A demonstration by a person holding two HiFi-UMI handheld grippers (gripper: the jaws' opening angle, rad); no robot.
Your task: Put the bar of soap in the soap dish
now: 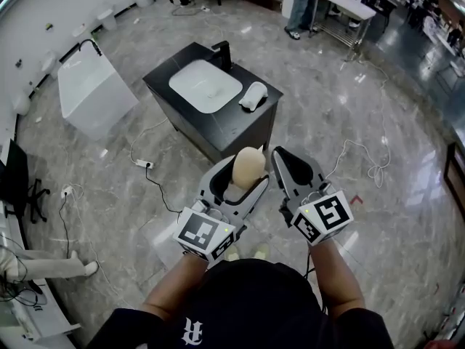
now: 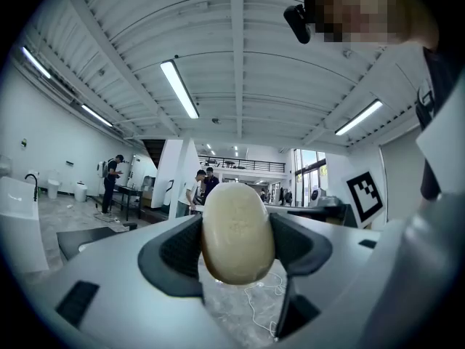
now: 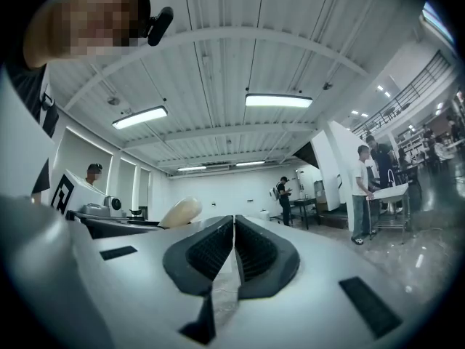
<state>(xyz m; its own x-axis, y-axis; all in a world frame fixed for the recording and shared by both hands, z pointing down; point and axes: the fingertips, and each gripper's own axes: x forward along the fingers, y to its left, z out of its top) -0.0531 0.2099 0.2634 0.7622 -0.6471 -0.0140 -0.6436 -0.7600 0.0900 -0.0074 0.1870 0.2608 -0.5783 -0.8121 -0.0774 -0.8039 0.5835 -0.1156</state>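
The person's forearms reach forward from a black shirt [image 1: 240, 304], one gripper in each hand, both held level above a glossy grey stone floor [image 1: 378, 100]. The left gripper [image 2: 237, 247] has its jaws spread wide and clamped on the bar of soap [image 1: 248, 167]. The soap is a pale cream oval standing on end, with a ribbed black pad [image 2: 182, 247] pressing on each flank. Its upper half rises above the jaws. The right gripper [image 3: 234, 238] sits just beside the left and holds nothing. Its two ribbed pads are pressed together with only a thin seam between them. Each gripper carries a cube with square markers near the wrist, one on the left [image 1: 205, 233] and one on the right [image 1: 325, 218].

A black cable [image 1: 154, 186] trails across the floor past the grippers to a white power strip [image 1: 144, 163]. Farther on stands a black vanity cabinet [image 1: 240, 133] with a white basin [image 1: 205, 86] sunk in its top and a black tap [image 1: 221, 53] behind it. The white soap dish [image 1: 253, 95] lies on the cabinet top just right of the basin, well apart from the soap. To the left stands a white freestanding washbasin [image 1: 91, 89]. At the far edge a person [image 1: 300, 9] stands by a white table [image 1: 352, 4].
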